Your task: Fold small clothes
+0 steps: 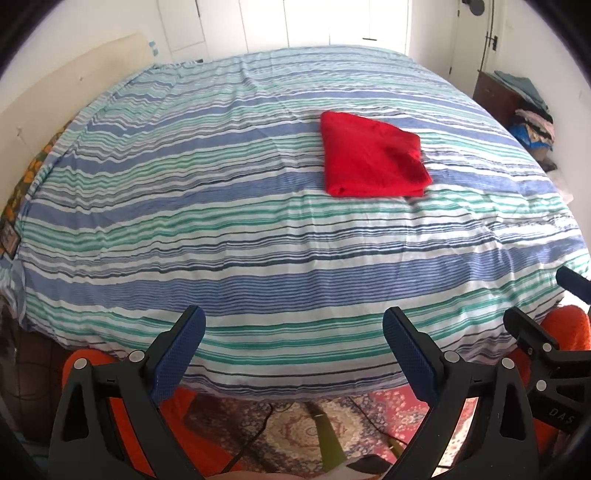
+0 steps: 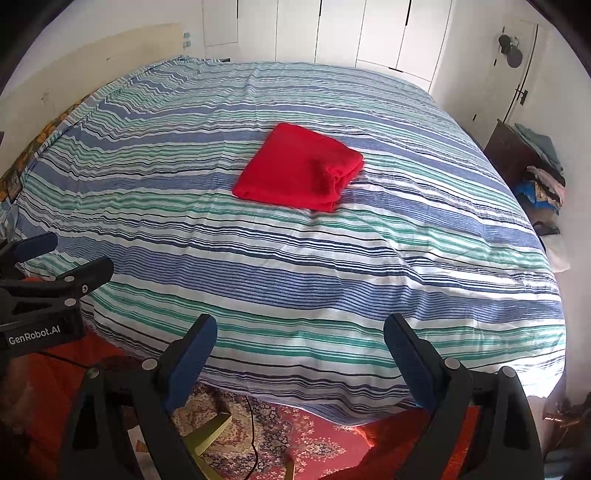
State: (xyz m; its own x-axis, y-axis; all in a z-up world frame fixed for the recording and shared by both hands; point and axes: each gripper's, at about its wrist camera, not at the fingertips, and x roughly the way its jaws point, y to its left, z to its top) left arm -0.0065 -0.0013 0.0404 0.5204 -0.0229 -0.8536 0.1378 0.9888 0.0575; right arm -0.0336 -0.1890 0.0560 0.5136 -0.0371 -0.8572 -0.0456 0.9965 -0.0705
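A red garment (image 1: 371, 157) lies folded into a neat rectangle on the striped bed cover (image 1: 221, 221), right of the bed's middle. It also shows in the right wrist view (image 2: 301, 168). My left gripper (image 1: 293, 332) is open and empty, held back over the bed's near edge, far from the garment. My right gripper (image 2: 300, 338) is open and empty too, at the near edge. Each gripper appears at the side of the other's view: the right gripper (image 1: 546, 314) and the left gripper (image 2: 62, 258).
A dark cabinet (image 2: 511, 153) with stacked clothes (image 2: 545, 182) stands at the bed's right. A patterned red rug (image 2: 314, 443) with a cable lies on the floor below the near edge. White cupboard doors (image 2: 351, 33) stand behind the bed.
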